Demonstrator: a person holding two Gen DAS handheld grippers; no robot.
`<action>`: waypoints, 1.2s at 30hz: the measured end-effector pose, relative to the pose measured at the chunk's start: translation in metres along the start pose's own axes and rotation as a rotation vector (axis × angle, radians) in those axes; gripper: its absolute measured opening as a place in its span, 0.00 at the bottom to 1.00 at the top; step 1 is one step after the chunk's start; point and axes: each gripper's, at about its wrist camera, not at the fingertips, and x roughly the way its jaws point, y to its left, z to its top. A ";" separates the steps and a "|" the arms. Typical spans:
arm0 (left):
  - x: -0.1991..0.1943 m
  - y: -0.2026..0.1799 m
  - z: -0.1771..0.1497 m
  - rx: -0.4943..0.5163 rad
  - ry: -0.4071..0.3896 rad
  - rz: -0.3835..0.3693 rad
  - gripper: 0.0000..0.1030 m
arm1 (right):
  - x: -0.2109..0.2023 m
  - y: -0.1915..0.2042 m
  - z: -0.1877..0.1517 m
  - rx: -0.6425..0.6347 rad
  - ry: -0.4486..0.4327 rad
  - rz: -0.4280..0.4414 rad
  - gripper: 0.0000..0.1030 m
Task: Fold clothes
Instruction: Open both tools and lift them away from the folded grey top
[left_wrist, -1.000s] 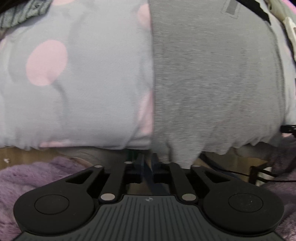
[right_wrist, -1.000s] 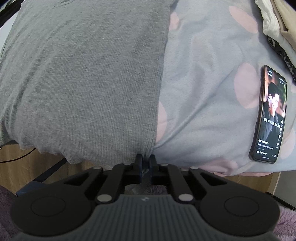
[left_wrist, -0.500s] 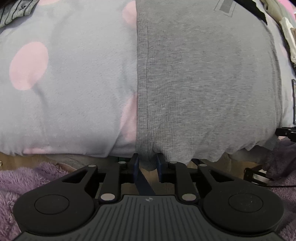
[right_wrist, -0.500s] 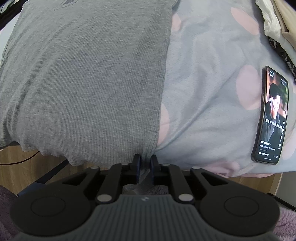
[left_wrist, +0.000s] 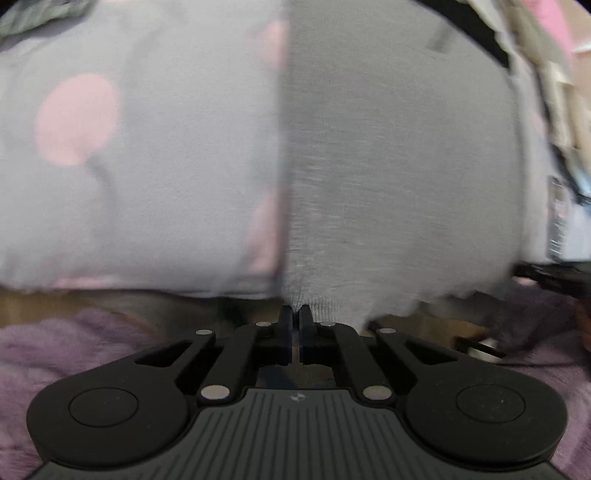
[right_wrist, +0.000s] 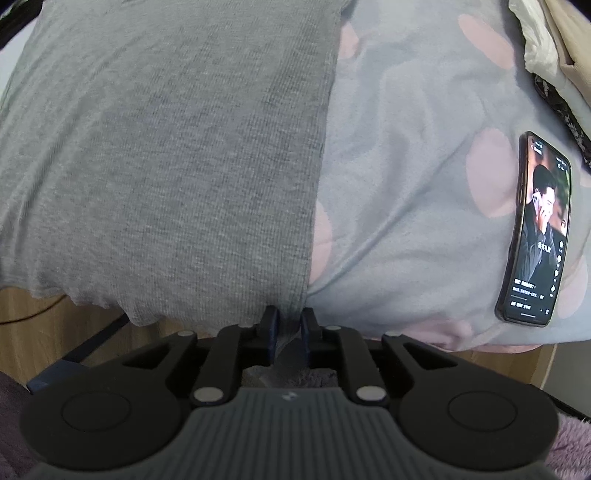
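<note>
Since half a second ago the left gripper (left_wrist: 295, 314) has closed, jaws now pinched on the grey garment's (left_wrist: 399, 155) near left hem corner. Over the spotted bedsheet (right_wrist: 413, 155), the right gripper (right_wrist: 289, 318) is closing around the right corner; phone (right_wrist: 535, 229) unmoved.

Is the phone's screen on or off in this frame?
On. The phone lies face up on the dotted bedding, its screen lit with a video picture and overlay text.
</note>
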 end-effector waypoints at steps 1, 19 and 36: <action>0.001 0.001 0.001 -0.007 0.007 0.048 0.01 | 0.000 0.001 0.000 -0.006 0.004 -0.005 0.06; -0.025 0.002 0.007 -0.006 -0.082 0.070 0.13 | -0.025 0.010 0.004 0.028 -0.169 -0.046 0.25; -0.079 -0.008 0.040 0.041 -0.635 0.260 0.23 | -0.065 0.030 0.030 -0.030 -0.651 -0.014 0.56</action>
